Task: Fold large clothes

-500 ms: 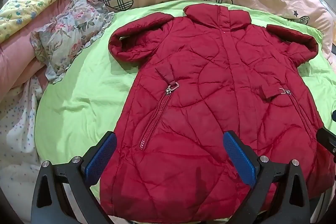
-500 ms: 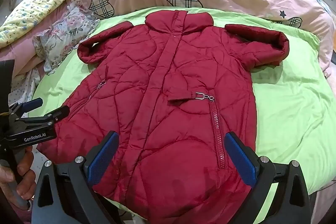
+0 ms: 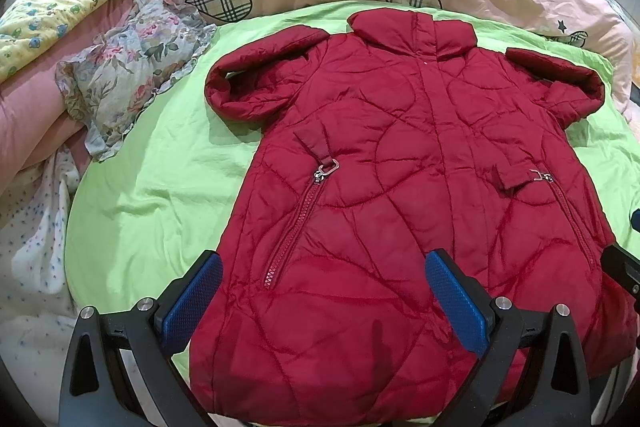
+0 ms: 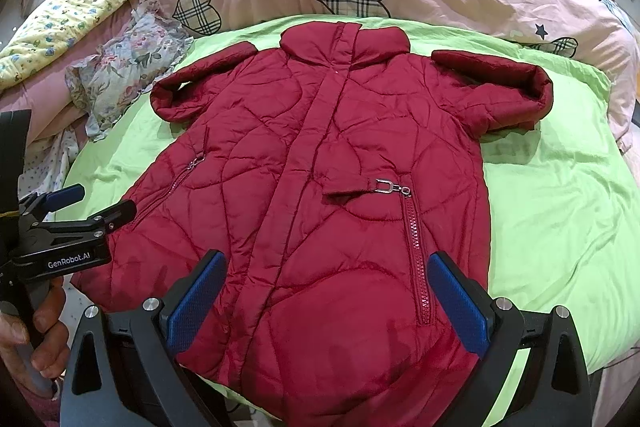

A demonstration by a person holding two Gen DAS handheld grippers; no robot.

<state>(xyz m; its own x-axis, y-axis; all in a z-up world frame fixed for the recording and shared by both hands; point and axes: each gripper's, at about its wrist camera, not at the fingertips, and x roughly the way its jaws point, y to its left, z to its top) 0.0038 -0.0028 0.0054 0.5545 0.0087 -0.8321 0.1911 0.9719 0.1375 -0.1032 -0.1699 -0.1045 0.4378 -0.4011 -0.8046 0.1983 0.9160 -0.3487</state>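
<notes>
Red coat (image 3: 420, 187) lies flat, not yet folded — sleeves at 10 and 2 o'clock; both my claws, left (image 3: 324, 303) and right (image 4: 326, 303), spread, holding nothing.

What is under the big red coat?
The red coat lies flat on a bright green sheet, which shows all around it. Whatever is straight beneath the coat is covered, so I cannot see it.
</notes>
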